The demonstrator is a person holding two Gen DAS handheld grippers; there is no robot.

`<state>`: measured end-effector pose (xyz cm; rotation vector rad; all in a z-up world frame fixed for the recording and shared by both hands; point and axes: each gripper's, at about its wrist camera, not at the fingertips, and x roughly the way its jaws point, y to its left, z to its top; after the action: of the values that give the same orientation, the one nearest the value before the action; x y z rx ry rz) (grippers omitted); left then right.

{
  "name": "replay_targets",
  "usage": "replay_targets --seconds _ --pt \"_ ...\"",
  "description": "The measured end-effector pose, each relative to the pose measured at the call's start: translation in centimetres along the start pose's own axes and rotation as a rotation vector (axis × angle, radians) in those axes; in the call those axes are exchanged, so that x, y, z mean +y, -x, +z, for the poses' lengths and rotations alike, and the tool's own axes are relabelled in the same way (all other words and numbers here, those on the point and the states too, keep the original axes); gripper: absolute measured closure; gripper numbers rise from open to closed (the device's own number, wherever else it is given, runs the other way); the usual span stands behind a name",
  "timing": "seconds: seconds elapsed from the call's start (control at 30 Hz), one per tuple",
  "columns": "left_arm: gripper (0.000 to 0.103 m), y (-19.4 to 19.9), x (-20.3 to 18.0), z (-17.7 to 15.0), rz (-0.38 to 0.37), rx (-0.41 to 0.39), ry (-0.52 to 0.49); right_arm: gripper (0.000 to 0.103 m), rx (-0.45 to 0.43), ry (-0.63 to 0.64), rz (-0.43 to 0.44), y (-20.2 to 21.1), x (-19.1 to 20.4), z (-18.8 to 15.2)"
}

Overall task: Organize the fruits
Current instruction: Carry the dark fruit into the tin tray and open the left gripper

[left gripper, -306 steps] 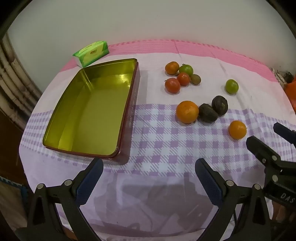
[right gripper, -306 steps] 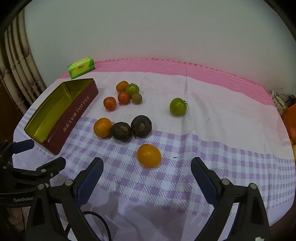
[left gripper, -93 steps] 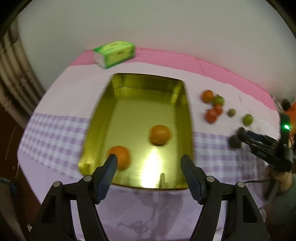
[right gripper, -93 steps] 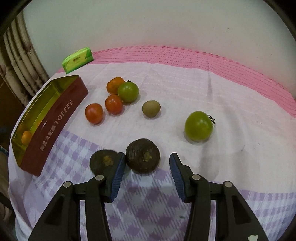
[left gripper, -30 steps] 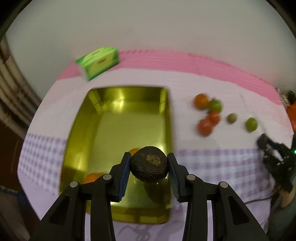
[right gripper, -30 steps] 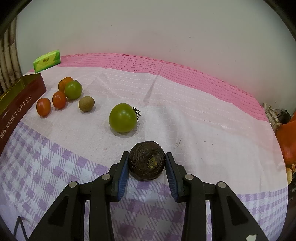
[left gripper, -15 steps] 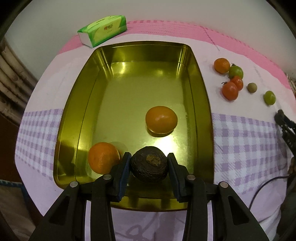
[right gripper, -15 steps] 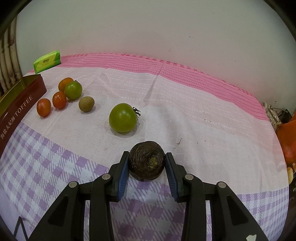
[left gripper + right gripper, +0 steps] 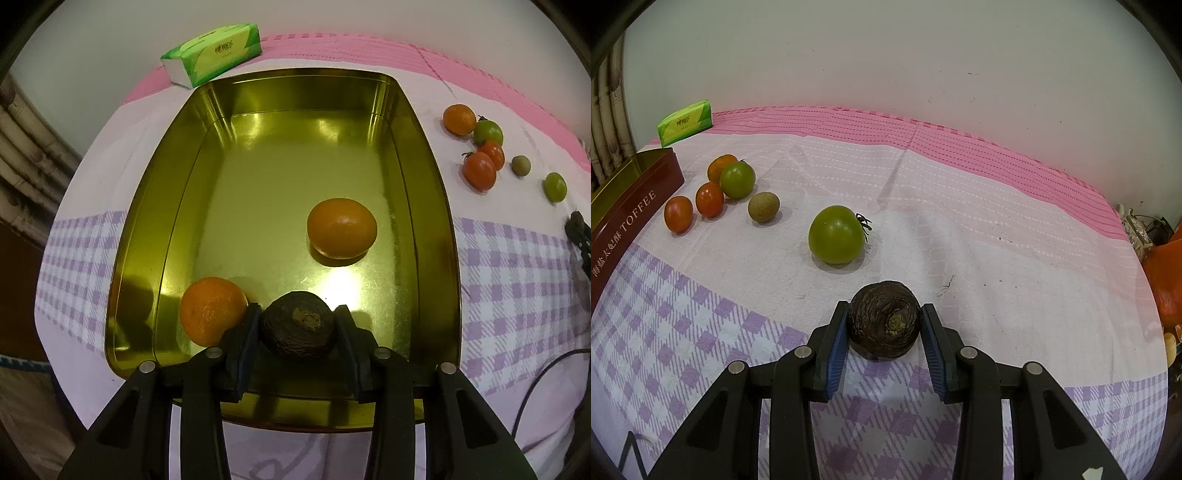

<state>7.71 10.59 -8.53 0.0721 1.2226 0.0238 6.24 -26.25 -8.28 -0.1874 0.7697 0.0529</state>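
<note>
My left gripper [image 9: 297, 328] is shut on a dark wrinkled fruit [image 9: 297, 328], held low inside the gold tin [image 9: 424, 155] near its front edge. Two oranges lie in the tin: one [image 9: 212, 310] touching my left finger, one [image 9: 342, 228] further in. My right gripper [image 9: 884, 326] is shut on a second dark wrinkled fruit [image 9: 884, 324] just above the checked cloth. A green tomato [image 9: 836, 235] sits just beyond it. Further left lie two red tomatoes [image 9: 678, 213], a small orange [image 9: 720, 165], a green tomato [image 9: 737, 180] and a brown fruit [image 9: 764, 206].
A green tissue pack [image 9: 212, 50] lies behind the tin near the wall. The tin's red side reads TOFFEE [image 9: 631, 214]. Orange objects [image 9: 1167, 284] and clutter sit at the table's right edge. A cable [image 9: 543, 373] runs over the cloth on the right.
My left gripper has lowered the dark fruit further into the tin, closer to the front orange. The right gripper and its fruit have stayed still.
</note>
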Motion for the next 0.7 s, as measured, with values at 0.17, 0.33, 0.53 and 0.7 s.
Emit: replay_targets --seconds 0.17,0.33,0.53,0.7 --pt "0.058 0.2 0.3 -0.1 -0.014 -0.003 0.006 0.068 0.000 0.000 -0.001 0.0 -0.1 0.0" --pt "0.050 1.2 0.3 0.0 -0.037 -0.014 0.012 0.068 0.000 0.002 -0.003 0.0 -0.1 0.0" --pt "0.046 4.4 0.9 0.2 -0.062 -0.089 0.035 0.069 0.009 -0.011 -0.016 0.5 0.7 0.3" --pt "0.038 8.0 4.0 0.4 -0.040 -0.203 0.125 0.069 -0.025 -0.015 0.087 3.2 3.7 2.4"
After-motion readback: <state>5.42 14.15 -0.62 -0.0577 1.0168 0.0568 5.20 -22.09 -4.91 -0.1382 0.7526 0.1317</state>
